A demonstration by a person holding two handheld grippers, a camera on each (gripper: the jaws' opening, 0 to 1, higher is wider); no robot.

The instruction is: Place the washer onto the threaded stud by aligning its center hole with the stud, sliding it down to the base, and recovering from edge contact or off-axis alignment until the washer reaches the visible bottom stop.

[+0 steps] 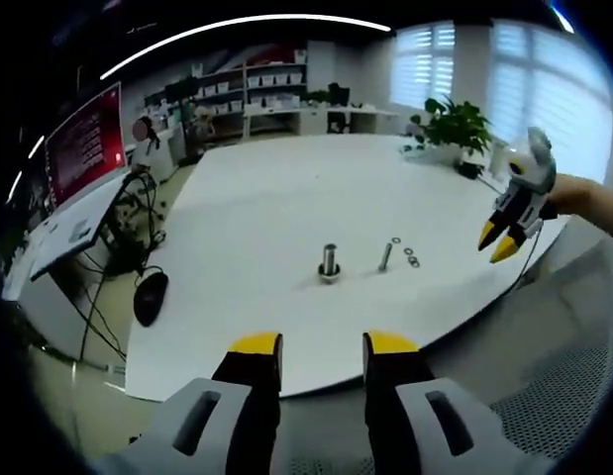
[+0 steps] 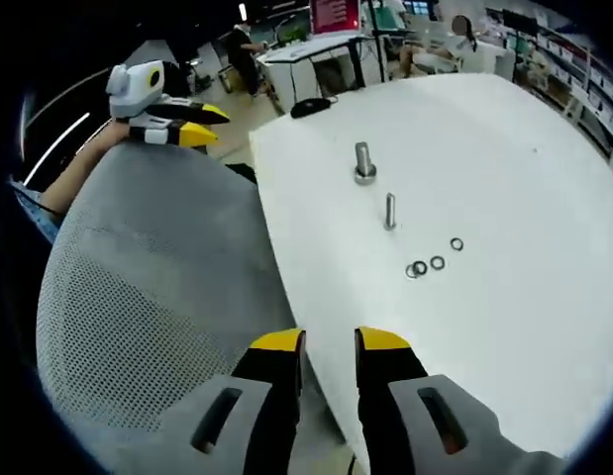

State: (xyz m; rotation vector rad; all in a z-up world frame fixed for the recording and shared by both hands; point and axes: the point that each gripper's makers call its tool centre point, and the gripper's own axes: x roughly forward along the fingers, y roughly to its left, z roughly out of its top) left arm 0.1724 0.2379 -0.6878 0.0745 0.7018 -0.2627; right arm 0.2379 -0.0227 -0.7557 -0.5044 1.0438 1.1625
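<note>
Nearest, left gripper view: left gripper (image 1: 323,344), yellow-tipped fingers (image 1: 256,343) spread, nothing between them, held off the near edge of the white surface (image 1: 286,198).

Nearest, right gripper view: right gripper (image 2: 330,342), fingers (image 2: 277,341) likewise spread and empty, poised over the surface edge beside a grey mesh chair back (image 2: 148,287).

Mid surface: three small washers (image 2: 435,259) lying flat in a loose row, two of them touching or nearly so, the third a little apart to the right. Which is the task washer cannot be told.

Just beyond the washers: a loose bolt (image 2: 389,211), apparently lying on the surface.

Farther: threaded stud (image 2: 363,161), upright on a broader base, bare; no washer on it. It stands near the bolt, apart from the washers.

Far: desks, a monitor (image 1: 83,143), shelving, a potted plant (image 1: 455,124).

Status, as judged: task not begun; pick-up of a washer comes first.

Risks, as judged:
- Washers lie flat and thin; fingers may skid off the rim or push one along the surface.
- Close-set washers could be lifted as a pair.
- A washer gripped tilted may catch on the stud's top thread and jam off-axis.
- A sideways knock could roll the bolt into the washers.
</note>
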